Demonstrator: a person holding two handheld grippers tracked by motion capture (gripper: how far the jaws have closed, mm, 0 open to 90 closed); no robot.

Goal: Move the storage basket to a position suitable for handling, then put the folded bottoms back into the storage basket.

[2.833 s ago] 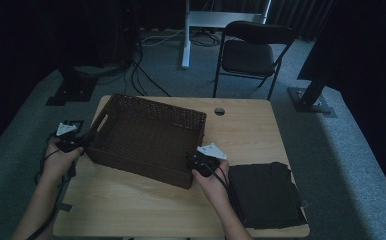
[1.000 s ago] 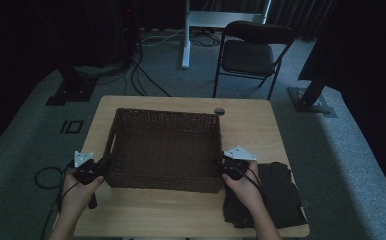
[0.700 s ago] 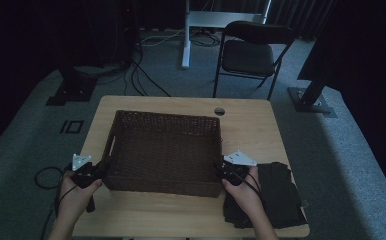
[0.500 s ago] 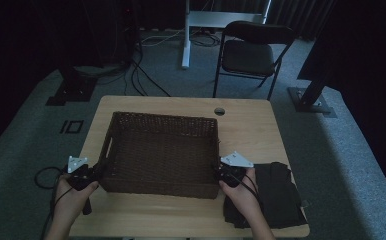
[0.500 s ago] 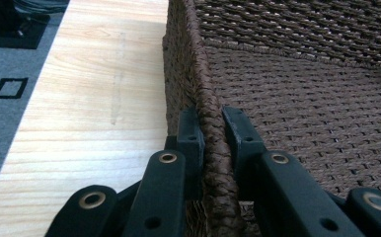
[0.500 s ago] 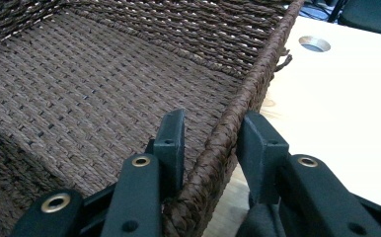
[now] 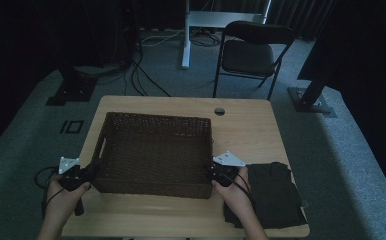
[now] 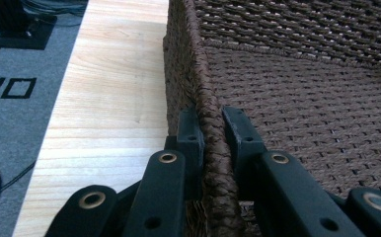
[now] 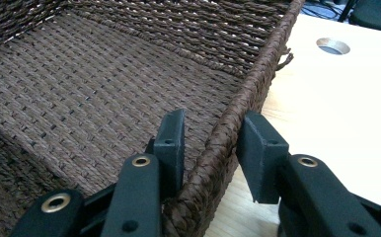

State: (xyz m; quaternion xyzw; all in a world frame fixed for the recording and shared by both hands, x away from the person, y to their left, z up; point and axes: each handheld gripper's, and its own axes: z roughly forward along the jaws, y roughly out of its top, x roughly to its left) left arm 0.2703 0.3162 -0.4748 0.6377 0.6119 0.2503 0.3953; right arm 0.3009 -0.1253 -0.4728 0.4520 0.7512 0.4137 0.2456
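Observation:
A brown woven basket [image 7: 156,119] stands empty on the wooden table [image 7: 246,130], square to its edges. My left gripper [image 7: 90,174] is shut on the basket's left rim near the front corner. In the left gripper view the braided rim [image 8: 206,106] runs between the two pads of the left gripper [image 8: 210,121], which pinch it. My right gripper [image 7: 212,172] is shut on the right rim near the front corner. In the right gripper view the jaws of the right gripper [image 9: 213,128] straddle the rim [image 9: 257,79], one inside the basket and one outside.
A folded dark cloth [image 7: 273,192] lies on the table's front right corner, just right of my right hand. A cable hole [image 7: 219,111] sits in the table behind the basket. A folding chair [image 7: 251,52] stands beyond the far edge.
The basket has swung from skewed to square and slid toward the front edge, with both grippers on its rims. Both hands have come back toward the person.

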